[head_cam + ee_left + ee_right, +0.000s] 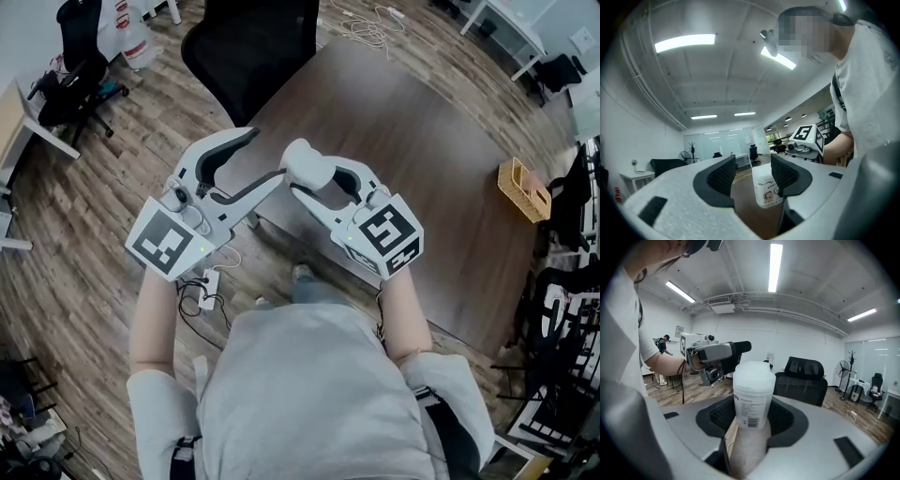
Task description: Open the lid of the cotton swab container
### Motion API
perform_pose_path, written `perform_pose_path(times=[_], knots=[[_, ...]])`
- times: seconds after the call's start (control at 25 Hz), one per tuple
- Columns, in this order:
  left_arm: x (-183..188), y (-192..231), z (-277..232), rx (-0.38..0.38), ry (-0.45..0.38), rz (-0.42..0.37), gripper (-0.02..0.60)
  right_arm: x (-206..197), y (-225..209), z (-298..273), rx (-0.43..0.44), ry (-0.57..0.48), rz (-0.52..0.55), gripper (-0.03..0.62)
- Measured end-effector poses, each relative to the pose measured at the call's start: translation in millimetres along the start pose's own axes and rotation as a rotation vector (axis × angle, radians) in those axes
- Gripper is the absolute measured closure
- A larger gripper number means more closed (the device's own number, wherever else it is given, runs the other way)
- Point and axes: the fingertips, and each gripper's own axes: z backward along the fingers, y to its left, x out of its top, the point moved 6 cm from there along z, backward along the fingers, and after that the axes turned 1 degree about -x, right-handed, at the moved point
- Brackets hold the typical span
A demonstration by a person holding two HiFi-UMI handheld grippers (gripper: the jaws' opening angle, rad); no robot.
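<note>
The cotton swab container (302, 161) is a white plastic tub with a frosted lid that sits closed on top. It is held upright in the air over the table's near edge. My right gripper (309, 176) is shut on its body; in the right gripper view the container (752, 397) stands between the black pads with its barcode label towards the camera. My left gripper (265, 156) is just left of the lid, open, with nothing between its fingers. In the left gripper view the container (765, 187) shows beyond the open left gripper (752, 169), apart from the pads.
A dark brown table (422, 159) runs away to the right, with a small wooden box (523, 187) near its right edge. A black office chair (248, 47) stands at the table's far side. A power strip and cables (208, 292) lie on the wooden floor below.
</note>
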Motion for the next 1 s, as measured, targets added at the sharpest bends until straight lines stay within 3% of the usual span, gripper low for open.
perform_pose_path(times=[0.2, 0.48, 0.72, 1.0], knots=[[6, -14, -13, -0.174, 0.001, -0.009, 0.339, 7, 14, 13, 0.064, 0.009, 0.042, 0.396], [5, -33, -20, -0.347, 0.037, -0.046, 0.314, 10, 27, 20, 0.105, 0.02, 0.094, 0.396], [5, -44, -25, -0.392, 0.026, 0.006, 0.313, 12, 34, 28, 0.134, 0.016, 0.131, 0.396], [10, -50, -26, -0.424, 0.077, 0.0, 0.313, 12, 38, 34, 0.125, 0.015, 0.197, 0.398]])
